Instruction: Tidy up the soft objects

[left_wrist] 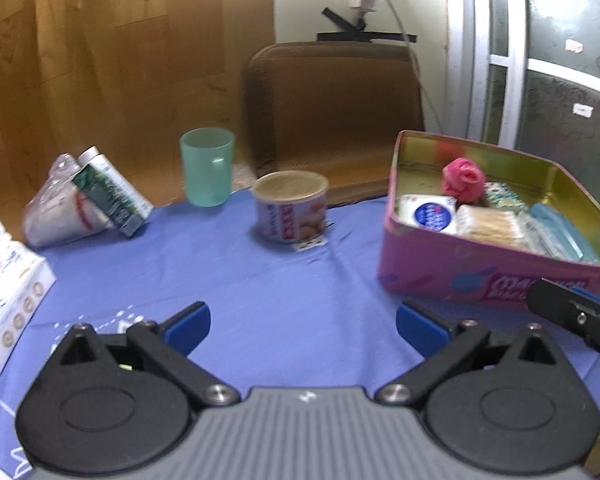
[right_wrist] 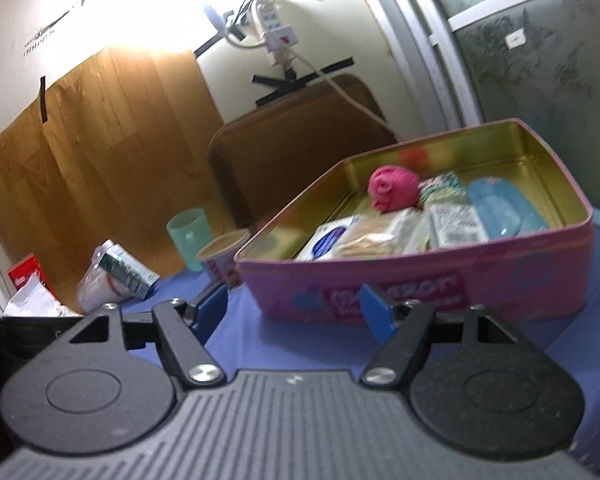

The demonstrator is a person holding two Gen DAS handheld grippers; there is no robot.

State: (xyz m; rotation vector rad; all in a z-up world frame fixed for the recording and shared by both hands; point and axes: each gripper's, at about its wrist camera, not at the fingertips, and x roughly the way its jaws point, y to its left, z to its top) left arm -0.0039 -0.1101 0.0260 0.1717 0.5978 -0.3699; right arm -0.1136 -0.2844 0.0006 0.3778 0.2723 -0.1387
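Blue tablecloth under everything I see. My left gripper has its jaws spread wide, nothing between the blue pads, just bare cloth. My right gripper is also parted, a bit narrower, empty too; it sits just in front of the pink tin box, not touching as far as I can tell.

Soft stuff is already in the tin: a pink rolled cloth ball near the back wall, a white packet with a blue round label at the front left corner, a pack of cotton swabs beside it, a pale blue item toward the right side, and a green-patterned bit just behind the swabs. Gold inside walls of the tin are visible.

Off to the left on the cloth: a short can with a tan lid, upright, well apart from the tin. Green plastic cup upright behind it. A green-and-white carton leans on a crumpled clear bag. White box at far left edge. Brown chair back behind the table. Part of the right gripper shows at the right edge of the left view.
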